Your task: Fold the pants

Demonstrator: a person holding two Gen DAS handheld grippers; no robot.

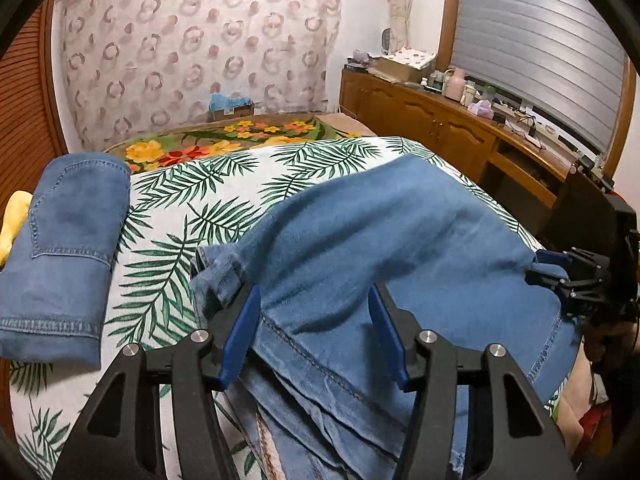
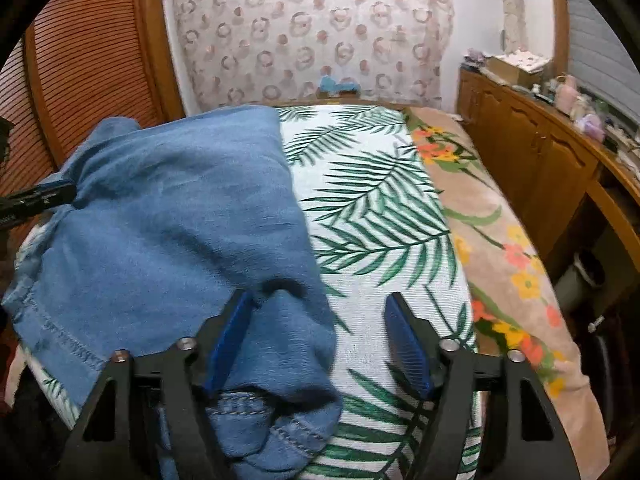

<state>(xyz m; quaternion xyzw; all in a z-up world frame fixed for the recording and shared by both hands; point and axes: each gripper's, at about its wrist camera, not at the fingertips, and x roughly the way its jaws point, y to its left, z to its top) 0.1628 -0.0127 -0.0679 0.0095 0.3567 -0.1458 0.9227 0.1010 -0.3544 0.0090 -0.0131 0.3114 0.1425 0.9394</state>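
Folding the soft, floppy blue denim pants point(image 1: 400, 240) looks easiest by pinching the thick hem between each tool; left tool point(image 1: 314, 334) and right tool point(image 2: 320, 340) are both open, cloth between their jaws.

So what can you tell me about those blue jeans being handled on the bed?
The jeans are soft, mid-blue denim with stitched seams and a belt loop. They lie bunched and partly doubled over on the palm-leaf sheet. The left claw straddles the fabric with jaws apart; the right claw is open over a corner.
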